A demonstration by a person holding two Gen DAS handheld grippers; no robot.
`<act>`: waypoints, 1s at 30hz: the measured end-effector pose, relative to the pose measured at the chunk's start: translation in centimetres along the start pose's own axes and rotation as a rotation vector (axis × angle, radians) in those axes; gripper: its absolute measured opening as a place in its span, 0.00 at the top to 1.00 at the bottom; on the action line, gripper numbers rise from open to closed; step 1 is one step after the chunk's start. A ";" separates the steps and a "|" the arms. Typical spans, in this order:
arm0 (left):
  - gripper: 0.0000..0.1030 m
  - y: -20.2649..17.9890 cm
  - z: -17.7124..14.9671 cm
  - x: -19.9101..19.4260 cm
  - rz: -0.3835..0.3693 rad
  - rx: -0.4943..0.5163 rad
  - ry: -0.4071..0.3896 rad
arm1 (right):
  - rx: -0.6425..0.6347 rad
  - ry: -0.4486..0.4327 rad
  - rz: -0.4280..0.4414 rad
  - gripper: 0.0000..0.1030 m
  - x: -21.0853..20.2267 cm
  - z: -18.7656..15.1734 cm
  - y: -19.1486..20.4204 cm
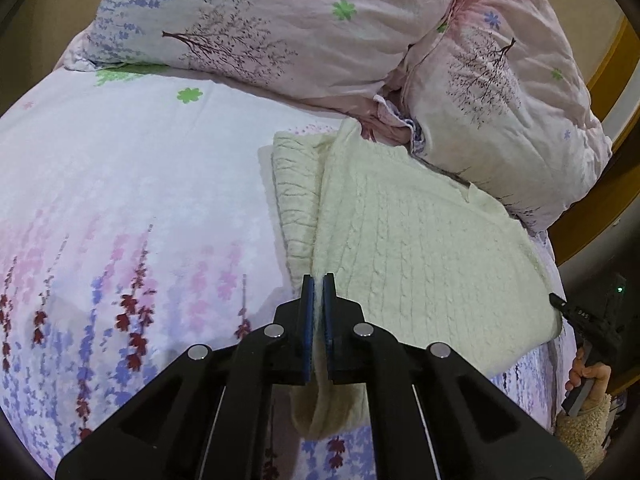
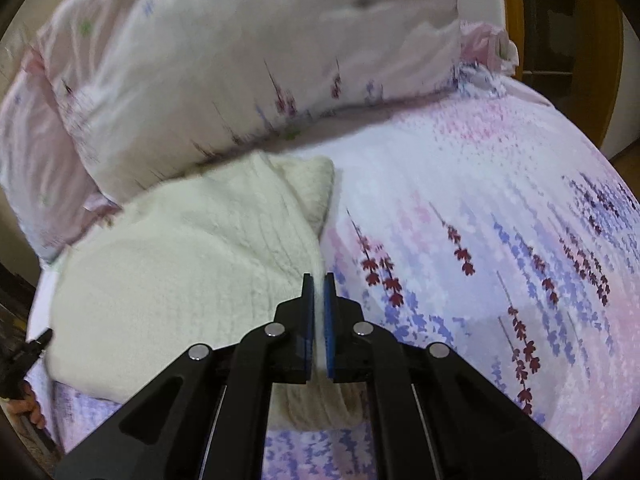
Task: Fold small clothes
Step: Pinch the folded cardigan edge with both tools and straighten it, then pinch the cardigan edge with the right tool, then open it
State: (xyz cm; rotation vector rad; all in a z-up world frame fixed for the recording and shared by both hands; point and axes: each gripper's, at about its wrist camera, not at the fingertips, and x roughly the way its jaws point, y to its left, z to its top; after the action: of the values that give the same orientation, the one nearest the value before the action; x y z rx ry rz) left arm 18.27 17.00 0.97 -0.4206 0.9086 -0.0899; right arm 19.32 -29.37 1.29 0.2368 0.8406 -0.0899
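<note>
A cream cable-knit sweater [image 1: 420, 248] lies on the flowered bed sheet [image 1: 120, 200], one part folded over another. My left gripper [image 1: 319, 282] is shut on the sweater's near left edge, with knit fabric hanging between the blue pads. In the right wrist view the same sweater [image 2: 172, 264] lies to the left, and my right gripper [image 2: 319, 280] is shut on its near right edge. The other gripper shows at the right edge of the left wrist view [image 1: 592, 320].
A pink flowered quilt [image 1: 288, 28] is piled at the back of the bed, touching the sweater's far edge; it also shows in the right wrist view [image 2: 240, 60]. A wooden bed frame [image 1: 616, 92] runs along the right. Open sheet [image 2: 500, 220] lies right of the sweater.
</note>
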 end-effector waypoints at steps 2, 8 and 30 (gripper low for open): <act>0.96 -0.1 0.1 0.1 0.002 0.004 0.000 | -0.011 0.007 -0.010 0.92 0.3 0.1 0.3; 0.66 -0.2 1.2 -0.6 0.000 -0.008 -0.031 | 0.051 -0.041 0.063 0.66 -0.5 2.6 0.1; 0.46 -6.2 3.7 3.3 0.066 0.145 -0.039 | -0.006 -0.036 -0.078 0.83 5.2 7.4 2.9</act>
State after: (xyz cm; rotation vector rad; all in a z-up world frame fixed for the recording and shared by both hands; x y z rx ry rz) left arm 23.82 11.70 2.95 -0.2561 0.8702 -0.0862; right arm 28.66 -28.27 2.61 0.1966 0.8146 -0.1638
